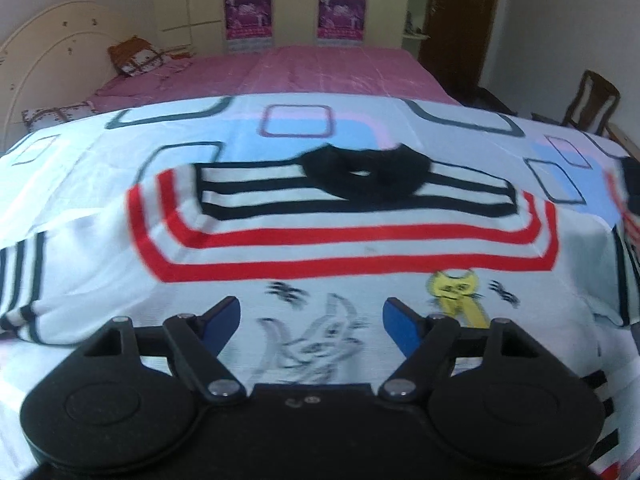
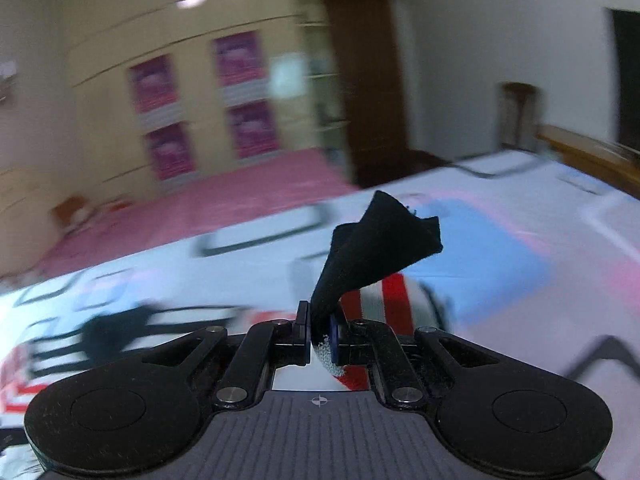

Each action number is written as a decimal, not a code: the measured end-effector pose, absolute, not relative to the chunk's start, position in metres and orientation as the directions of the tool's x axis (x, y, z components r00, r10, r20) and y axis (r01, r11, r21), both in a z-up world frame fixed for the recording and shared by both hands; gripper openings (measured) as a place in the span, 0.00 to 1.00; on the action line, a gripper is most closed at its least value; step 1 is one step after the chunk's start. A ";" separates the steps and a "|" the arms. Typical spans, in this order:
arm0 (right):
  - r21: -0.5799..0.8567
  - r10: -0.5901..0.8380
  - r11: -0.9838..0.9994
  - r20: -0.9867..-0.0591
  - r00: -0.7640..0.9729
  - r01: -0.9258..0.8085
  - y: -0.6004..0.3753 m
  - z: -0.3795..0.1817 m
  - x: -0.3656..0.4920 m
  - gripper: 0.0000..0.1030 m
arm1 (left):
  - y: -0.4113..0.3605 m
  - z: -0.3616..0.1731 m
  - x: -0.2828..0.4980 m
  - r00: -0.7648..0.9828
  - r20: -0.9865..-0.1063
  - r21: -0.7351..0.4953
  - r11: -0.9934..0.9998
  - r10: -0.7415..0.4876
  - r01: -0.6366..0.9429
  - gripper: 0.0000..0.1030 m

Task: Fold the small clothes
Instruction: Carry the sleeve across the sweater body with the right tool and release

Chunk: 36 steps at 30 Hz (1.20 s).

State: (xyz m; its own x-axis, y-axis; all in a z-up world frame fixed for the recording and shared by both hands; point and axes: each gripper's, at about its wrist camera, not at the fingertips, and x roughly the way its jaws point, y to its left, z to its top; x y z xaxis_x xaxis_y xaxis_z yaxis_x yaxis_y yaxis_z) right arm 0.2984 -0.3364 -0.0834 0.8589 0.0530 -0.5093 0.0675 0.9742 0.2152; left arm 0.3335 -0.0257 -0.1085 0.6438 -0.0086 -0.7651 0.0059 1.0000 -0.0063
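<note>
A small white shirt (image 1: pixel 340 248) with red and black stripes and a black collar lies spread flat on the patterned sheet (image 1: pixel 80 208) of the bed. The left gripper (image 1: pixel 312 320) hovers over the shirt's near part with its jaws wide apart and nothing between them. The right gripper (image 2: pixel 320 332) is clamped tight on a black-edged corner of the shirt, lifted off the bed.

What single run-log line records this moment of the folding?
task: fold small clothes | left gripper: open, over striped shirt | right gripper: shut on shirt's black-edged corner, lifted | surface: patterned sheet
</note>
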 end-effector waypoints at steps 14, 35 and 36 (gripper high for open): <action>0.275 0.331 0.942 -0.652 0.682 -0.194 -0.181 -0.143 0.303 0.58 | 0.024 -0.115 0.335 0.637 -0.769 -0.102 0.994 -0.061 -0.029 0.78; 0.086 -0.036 0.987 -0.712 0.701 0.139 -0.323 -0.147 0.256 0.58 | -0.045 -0.161 0.390 0.544 -0.749 -0.410 0.910 -0.378 0.068 0.07; 0.095 -0.029 0.986 -0.715 0.699 0.138 -0.325 -0.149 0.258 0.57 | -0.039 -0.152 0.386 0.557 -0.735 -0.422 0.904 -0.386 0.070 0.07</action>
State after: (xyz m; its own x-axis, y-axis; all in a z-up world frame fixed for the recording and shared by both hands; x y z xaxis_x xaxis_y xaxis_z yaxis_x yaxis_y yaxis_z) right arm 0.2580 -0.3250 -0.1493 0.6986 -0.0289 -0.7149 0.1377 0.9859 0.0947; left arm 0.3865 -0.0394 -0.1516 0.5574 -0.3859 -0.7351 0.0697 0.9041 -0.4217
